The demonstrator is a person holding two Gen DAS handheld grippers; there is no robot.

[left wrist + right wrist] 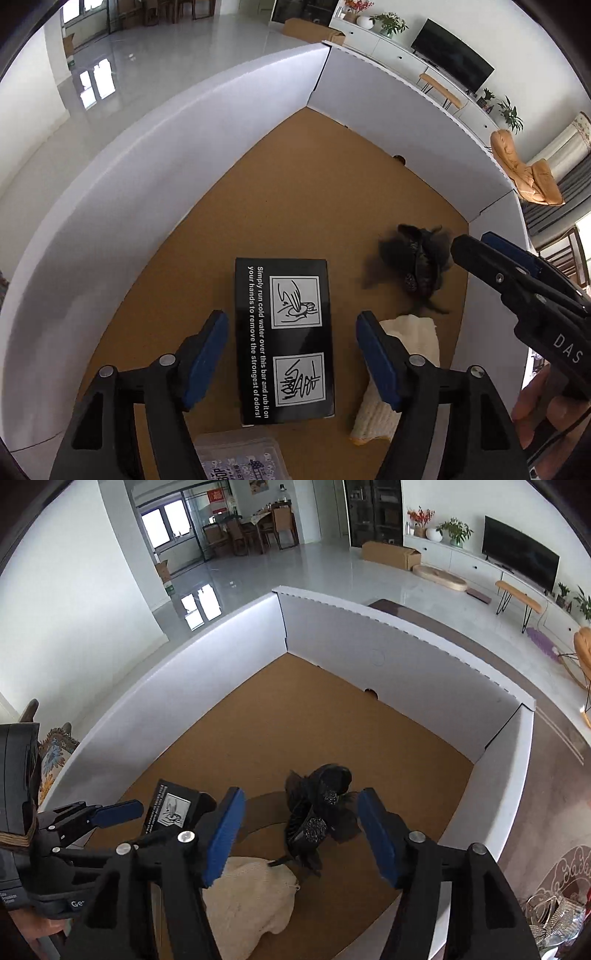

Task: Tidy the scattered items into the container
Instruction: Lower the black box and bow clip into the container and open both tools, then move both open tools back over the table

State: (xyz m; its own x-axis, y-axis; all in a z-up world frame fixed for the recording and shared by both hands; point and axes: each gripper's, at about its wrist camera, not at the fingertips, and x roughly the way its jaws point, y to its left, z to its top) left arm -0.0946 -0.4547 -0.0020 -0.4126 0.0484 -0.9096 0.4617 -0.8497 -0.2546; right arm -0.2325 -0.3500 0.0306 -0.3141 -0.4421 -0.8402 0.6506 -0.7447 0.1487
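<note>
A large container with white walls and a brown cardboard floor fills both views. In the left wrist view my left gripper stands open above a black printed box, which lies flat on the floor without touching the pads. A black feathery ornament and a cream cloth lie to its right. My right gripper is open too, with the ornament below and between its fingers, untouched. The cloth and the black box lie to the left, by a finger of the left gripper.
A clear plastic case lies in the container at the near edge. A hand holds the right gripper. Outside the container are a patterned rug, glittery items and a patterned cushion.
</note>
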